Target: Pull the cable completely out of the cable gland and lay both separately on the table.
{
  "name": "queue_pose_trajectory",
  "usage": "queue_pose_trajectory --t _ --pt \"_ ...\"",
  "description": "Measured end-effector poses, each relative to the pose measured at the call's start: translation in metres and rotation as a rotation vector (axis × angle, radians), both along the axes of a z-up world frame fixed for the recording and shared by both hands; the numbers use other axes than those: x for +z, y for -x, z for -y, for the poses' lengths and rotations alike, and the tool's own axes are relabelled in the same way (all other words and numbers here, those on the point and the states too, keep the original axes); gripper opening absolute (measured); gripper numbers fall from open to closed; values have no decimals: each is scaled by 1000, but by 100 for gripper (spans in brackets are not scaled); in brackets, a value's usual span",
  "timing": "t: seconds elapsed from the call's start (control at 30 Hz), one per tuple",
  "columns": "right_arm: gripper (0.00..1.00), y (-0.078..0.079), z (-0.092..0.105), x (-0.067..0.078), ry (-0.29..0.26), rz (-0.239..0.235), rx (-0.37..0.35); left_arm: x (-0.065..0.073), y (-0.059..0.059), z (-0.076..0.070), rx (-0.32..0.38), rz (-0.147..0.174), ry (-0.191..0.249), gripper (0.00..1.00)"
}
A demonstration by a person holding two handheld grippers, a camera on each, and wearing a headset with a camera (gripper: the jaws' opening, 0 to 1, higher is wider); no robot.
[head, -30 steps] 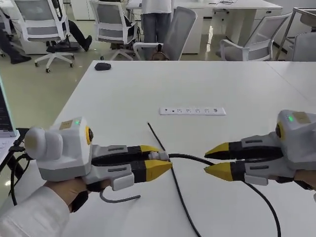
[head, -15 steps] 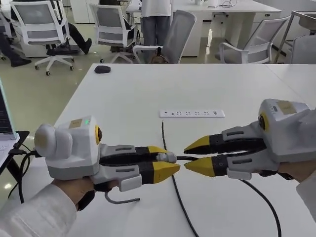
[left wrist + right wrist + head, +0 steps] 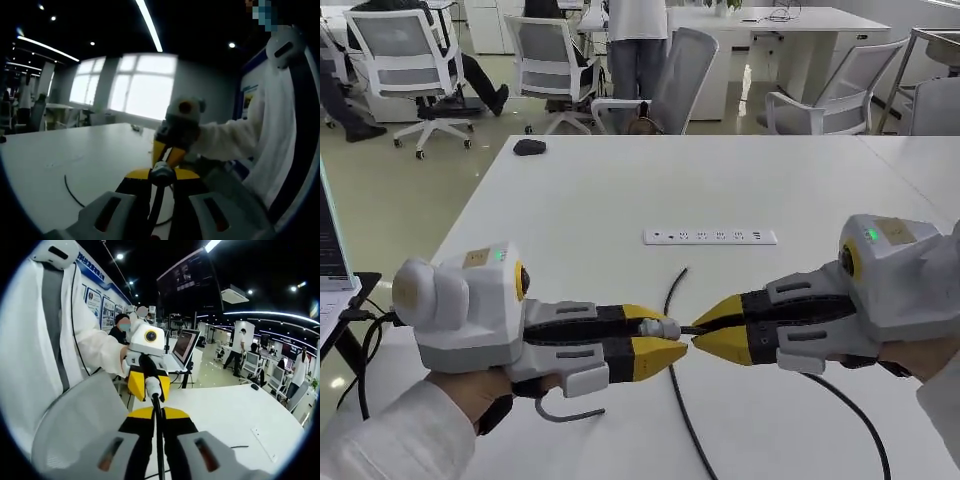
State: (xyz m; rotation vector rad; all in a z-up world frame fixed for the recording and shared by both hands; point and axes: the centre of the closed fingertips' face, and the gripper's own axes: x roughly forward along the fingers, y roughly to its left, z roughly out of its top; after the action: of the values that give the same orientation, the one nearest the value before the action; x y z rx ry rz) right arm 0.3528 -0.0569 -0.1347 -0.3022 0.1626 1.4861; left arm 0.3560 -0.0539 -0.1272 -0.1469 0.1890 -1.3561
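Pinching a small pale-grey gland (image 3: 660,327) between its yellow tips, the left gripper (image 3: 670,335) is clamped on it, and the gland is held up off the white table (image 3: 570,200). The gland is short, round and plastic-looking, with a ribbed or stepped body; its fine detail is too small to tell. A thin black round cable (image 3: 159,440) comes straight out of the gland's end, so it is not pulled out. The right gripper (image 3: 708,329) faces the left one tip to tip, just beside the gland, with its jaws pressed together on the cable right where it leaves the gland. In the right gripper view the cable runs up the middle between that gripper's own jaws to the gland in the opposite yellow tips. In the head view the rest of the cable hangs slack behind the right gripper, loops on the table toward a white power strip (image 3: 710,237), then trails back to the near edge. Both grippers have grey-white bodies, black jaw arms and smooth yellow wedge tips. The table is matte and smooth. White sleeves show at both hands.
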Motion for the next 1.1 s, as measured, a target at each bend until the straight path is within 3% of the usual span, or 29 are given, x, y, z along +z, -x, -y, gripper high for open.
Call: queue_pose_trajectory --t 0.27,0.53,1.1 --pt "3 -2 2 -1 -4 3 -7 -1 -2 1 5 -7 1 17" --pt "3 -9 20 -5 -12 -12 -55 -2 -4 -8 27 -23 10 17" --pt "4 -15 59 -36 30 -81 -145 -4 -4 -25 69 -40 6 17"
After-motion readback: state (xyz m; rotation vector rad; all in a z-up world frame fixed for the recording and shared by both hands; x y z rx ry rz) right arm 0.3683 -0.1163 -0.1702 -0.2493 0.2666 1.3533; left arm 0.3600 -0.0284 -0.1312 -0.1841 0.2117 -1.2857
